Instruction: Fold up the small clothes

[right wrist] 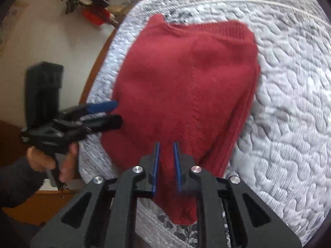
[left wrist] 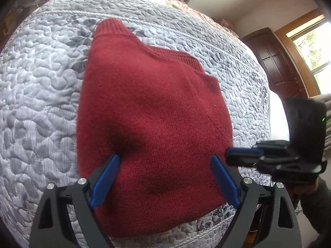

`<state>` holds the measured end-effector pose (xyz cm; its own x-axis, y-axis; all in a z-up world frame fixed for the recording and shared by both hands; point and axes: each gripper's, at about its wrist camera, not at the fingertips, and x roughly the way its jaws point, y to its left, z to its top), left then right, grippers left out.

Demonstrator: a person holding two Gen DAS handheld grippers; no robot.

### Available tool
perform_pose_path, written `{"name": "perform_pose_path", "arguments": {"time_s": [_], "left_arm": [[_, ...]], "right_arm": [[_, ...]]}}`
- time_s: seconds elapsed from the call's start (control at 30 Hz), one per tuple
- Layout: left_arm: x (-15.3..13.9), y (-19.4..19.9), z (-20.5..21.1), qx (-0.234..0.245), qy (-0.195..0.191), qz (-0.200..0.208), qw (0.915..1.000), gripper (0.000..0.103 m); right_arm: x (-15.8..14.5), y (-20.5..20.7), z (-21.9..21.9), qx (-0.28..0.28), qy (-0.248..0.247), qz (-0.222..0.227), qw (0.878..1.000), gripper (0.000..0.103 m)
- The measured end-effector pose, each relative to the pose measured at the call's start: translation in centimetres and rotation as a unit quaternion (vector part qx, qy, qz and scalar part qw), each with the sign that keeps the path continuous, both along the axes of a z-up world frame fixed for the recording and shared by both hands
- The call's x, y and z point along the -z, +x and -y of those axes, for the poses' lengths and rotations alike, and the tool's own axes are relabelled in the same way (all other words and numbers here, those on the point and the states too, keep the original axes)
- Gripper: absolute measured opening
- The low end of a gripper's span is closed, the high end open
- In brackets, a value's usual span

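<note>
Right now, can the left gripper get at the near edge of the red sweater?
Probably yes. The left gripper is open, its fingers spread over the red sweater on the quilt, nothing between. The right gripper sits beside it, to the right, seemingly clear.

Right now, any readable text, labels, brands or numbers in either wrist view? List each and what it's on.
None readable.
Other gripper's black body, left wrist view: faint raised marking, too blurred to read.
Same kind of faint mark on the other gripper's body, right wrist view: too small to read.
Paper on the wall: print too blurred to read.
Red sweater and quilt: no label or text showing.
</note>
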<state>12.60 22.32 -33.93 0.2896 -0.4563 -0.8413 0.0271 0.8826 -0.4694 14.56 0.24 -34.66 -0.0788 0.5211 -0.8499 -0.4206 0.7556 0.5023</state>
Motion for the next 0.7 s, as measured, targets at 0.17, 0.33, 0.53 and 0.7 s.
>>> {"name": "perform_pose_path", "arguments": {"time_s": [0.17,0.33,0.53,0.7], "left_arm": [[-1.4,-0.6,0.0,-0.016,0.001,-0.020,0.9997,0.090],[-9.3,-5.9,-0.7,-0.046,0.051,-0.023,0.9974,0.099],[-21.0,-15.2,0.6,-0.035,0.106,0.003,0.9938,0.099],[-29.2,-20.1,1.6,-0.025,0.094,0.048,0.9940,0.099]], "right_arm": [[-1.1,-0.7,1.0,0.042,-0.043,0.019,0.998,0.027],[-11.1,-6.4,-0.3,0.055,-0.149,0.116,0.980,0.092],[-22.0,-14.6,0.1,0.090,-0.200,0.139,0.966,0.097],[-29.4,-18.9,0.7,0.125,-0.207,0.185,0.953,0.100]]}}
